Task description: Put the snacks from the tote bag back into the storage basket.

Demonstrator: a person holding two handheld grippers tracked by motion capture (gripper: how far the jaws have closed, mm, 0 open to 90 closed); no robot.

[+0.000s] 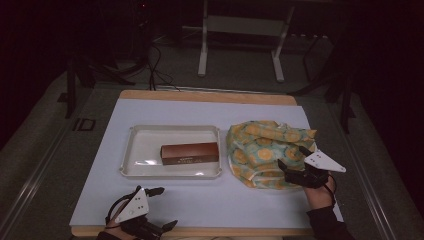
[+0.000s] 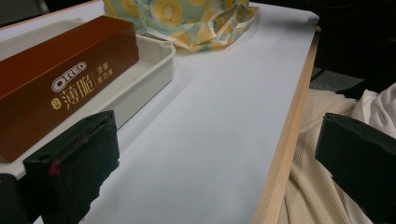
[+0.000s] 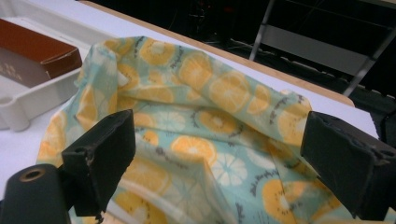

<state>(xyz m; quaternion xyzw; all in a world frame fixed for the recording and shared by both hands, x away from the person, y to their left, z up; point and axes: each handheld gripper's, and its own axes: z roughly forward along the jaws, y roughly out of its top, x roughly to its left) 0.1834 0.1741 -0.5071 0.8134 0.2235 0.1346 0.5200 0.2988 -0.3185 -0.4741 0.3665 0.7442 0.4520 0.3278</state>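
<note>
A teal cloth [image 1: 265,150] patterned with orange citrus slices, a brown box [image 1: 189,153], a cream tray [image 1: 131,150].

Bag inside: from my high view, the fruit-print bag [image 1: 265,152] hid whatever it held under its folds.
Box print: the brown box [image 1: 189,153] lettering was too small for me to read there.
Left edge: my left gripper view cut the box and tray [image 2: 149,65] off.

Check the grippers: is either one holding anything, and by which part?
Nothing is held. The right gripper is open over the near edge of the citrus-print bag; the left gripper is open near the table's front edge.
</note>
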